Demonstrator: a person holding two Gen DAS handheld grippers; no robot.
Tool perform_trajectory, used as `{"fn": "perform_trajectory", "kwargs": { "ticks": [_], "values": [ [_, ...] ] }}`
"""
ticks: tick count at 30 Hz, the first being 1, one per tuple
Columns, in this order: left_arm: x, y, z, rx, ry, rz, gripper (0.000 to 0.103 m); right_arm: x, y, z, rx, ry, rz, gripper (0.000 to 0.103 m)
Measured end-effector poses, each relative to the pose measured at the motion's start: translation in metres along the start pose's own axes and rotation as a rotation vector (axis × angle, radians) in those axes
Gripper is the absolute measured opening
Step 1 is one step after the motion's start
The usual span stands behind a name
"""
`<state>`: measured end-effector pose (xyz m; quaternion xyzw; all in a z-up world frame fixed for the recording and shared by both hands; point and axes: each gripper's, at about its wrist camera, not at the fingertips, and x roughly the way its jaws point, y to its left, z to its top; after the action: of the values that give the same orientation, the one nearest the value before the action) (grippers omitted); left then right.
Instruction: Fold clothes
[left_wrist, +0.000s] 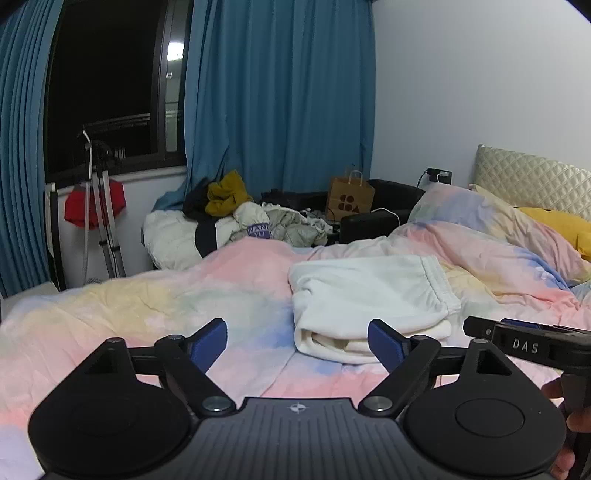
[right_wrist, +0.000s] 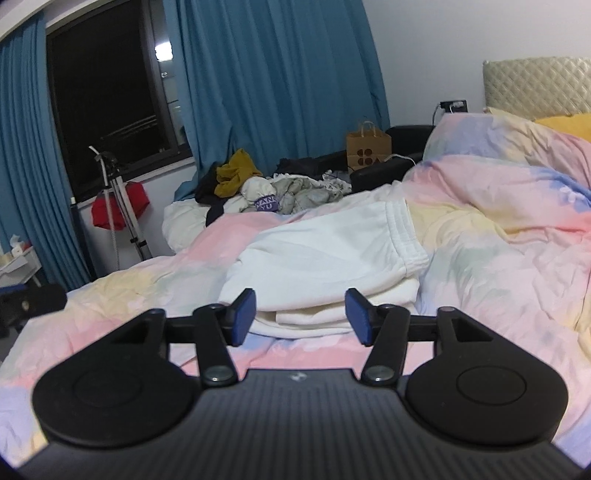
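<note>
A white garment (left_wrist: 369, 295) with an elastic waistband lies folded into a thick rectangle on the pastel duvet (left_wrist: 147, 306). My left gripper (left_wrist: 297, 345) stands open just short of its near left corner, blue pads wide apart, nothing between them. In the right wrist view the same folded white garment (right_wrist: 325, 251) lies straight ahead. My right gripper (right_wrist: 300, 317) is open in front of its near folded edge, with the pads clear of the cloth. The right gripper's body shows at the right edge of the left wrist view, held by a hand (left_wrist: 576, 421).
A heap of unfolded clothes (left_wrist: 236, 221) lies beyond the far edge of the bed, with a brown paper bag (left_wrist: 349, 199) and a black box beside it. Pillows (left_wrist: 517, 221) and a quilted headboard are at the right. A tripod (left_wrist: 99, 206) stands by the dark window.
</note>
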<state>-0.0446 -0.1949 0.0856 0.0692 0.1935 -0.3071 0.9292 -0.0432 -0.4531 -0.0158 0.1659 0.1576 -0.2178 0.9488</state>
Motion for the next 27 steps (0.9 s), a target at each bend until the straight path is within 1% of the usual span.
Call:
{"fn": "perform_trajectory", "kwargs": {
  "ticks": [1,2,3,4,6,8,9,11,12,14,20,27],
  "values": [
    [0.002,0.002,-0.002,-0.006,0.004,-0.001,0.091,0.001,-0.001,-0.001,0.011,0.0,-0.011,0.063],
    [0.004,0.003,-0.004,-0.012,0.009,0.005,0.092,0.003,-0.002,-0.002,0.022,0.001,-0.021,0.066],
    [0.006,0.004,-0.006,-0.017,0.014,0.01,0.096,0.004,-0.003,-0.002,0.032,0.001,-0.032,0.068],
    [0.007,0.005,-0.008,-0.018,0.019,0.012,0.099,0.006,-0.003,-0.003,0.036,0.0,-0.045,0.072],
    [0.011,0.009,-0.009,-0.006,0.03,0.01,0.102,0.009,-0.004,-0.006,0.031,-0.005,-0.072,0.082],
    [0.013,0.009,-0.01,0.012,0.028,0.019,0.103,0.008,-0.003,-0.008,0.037,-0.016,-0.068,0.09],
    [0.013,0.009,-0.01,0.019,0.024,0.027,0.103,0.008,-0.003,-0.009,0.04,-0.02,-0.067,0.09],
    [0.016,0.01,-0.01,0.026,0.026,0.039,0.103,0.008,0.0,-0.011,0.032,-0.033,-0.08,0.096],
    [0.017,0.011,-0.01,0.021,0.032,0.045,0.103,0.008,0.001,-0.012,0.026,-0.043,-0.084,0.103],
    [0.02,0.012,-0.01,0.01,0.044,0.057,0.103,0.009,0.003,-0.014,0.012,-0.058,-0.082,0.103],
    [0.027,0.017,-0.006,-0.006,0.061,0.066,0.103,0.016,0.006,-0.014,-0.014,-0.025,-0.093,0.103],
    [0.027,0.015,-0.005,0.004,0.055,0.081,0.103,0.014,0.014,-0.016,-0.049,-0.032,-0.105,0.103]
  ]
}}
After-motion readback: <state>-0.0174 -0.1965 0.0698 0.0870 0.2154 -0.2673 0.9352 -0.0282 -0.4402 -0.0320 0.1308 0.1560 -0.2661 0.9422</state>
